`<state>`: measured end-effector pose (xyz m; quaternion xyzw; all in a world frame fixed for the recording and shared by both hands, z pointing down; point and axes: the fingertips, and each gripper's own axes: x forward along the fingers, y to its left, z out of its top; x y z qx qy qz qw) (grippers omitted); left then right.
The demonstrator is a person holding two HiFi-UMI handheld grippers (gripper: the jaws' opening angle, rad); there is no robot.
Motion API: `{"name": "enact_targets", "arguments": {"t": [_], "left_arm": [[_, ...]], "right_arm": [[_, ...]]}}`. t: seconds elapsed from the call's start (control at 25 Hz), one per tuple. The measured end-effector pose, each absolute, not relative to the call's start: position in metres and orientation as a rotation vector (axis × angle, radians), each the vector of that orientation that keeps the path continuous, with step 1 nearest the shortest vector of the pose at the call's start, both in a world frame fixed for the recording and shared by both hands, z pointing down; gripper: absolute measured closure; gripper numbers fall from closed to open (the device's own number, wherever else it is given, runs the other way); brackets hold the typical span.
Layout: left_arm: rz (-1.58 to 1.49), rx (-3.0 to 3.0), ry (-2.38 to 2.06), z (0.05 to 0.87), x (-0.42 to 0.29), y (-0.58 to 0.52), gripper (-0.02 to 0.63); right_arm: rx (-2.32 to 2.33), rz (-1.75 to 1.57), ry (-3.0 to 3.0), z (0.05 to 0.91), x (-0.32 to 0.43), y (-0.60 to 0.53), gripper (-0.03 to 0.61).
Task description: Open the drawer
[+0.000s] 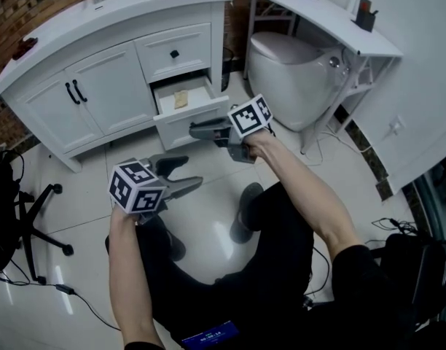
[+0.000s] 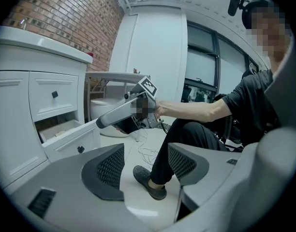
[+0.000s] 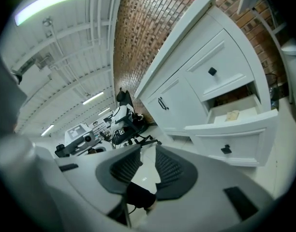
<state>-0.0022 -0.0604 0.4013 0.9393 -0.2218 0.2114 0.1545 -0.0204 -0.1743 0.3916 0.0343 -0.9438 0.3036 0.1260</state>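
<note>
- left gripper (image 1: 191,173) (image 2: 145,166): jaws wide apart, nothing between; forearm stretched forward.
- right gripper (image 1: 194,130) (image 3: 147,164): ahead of the left gripper's jaws, narrow gap, empty; arm extended.

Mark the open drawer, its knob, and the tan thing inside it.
open drawer (image 3: 249,138), right gripper view, on its white front panel.
drawer knob (image 3: 226,149), right gripper view, on the middle of the dark knob.
tan item (image 1: 181,98), head view, on its middle, lying inside the drawer.

drawer (image 1: 172,131) white | knob (image 3: 226,149) black | wall (image 3: 138,33) red-brown brick pattern | floor (image 1: 77,210) pale tiles | toilet (image 1: 288,79) white
</note>
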Motion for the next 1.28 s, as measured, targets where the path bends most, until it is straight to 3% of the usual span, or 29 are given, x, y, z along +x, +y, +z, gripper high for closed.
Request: {"name": "enact_targets", "arguments": {"t": [0.4, 1.28], "left_arm": [[0.591, 2.683, -0.648, 0.402, -0.006, -0.061, 0.327], [0.621, 2.686, -0.6, 0.407, 0.011, -0.062, 0.327]], "right_arm": [[-0.028, 0.676, -2.764, 0.365, -0.006, -0.131, 0.471], [-0.084, 0.676, -2.695, 0.395, 0.013, -0.121, 0.485]]}}
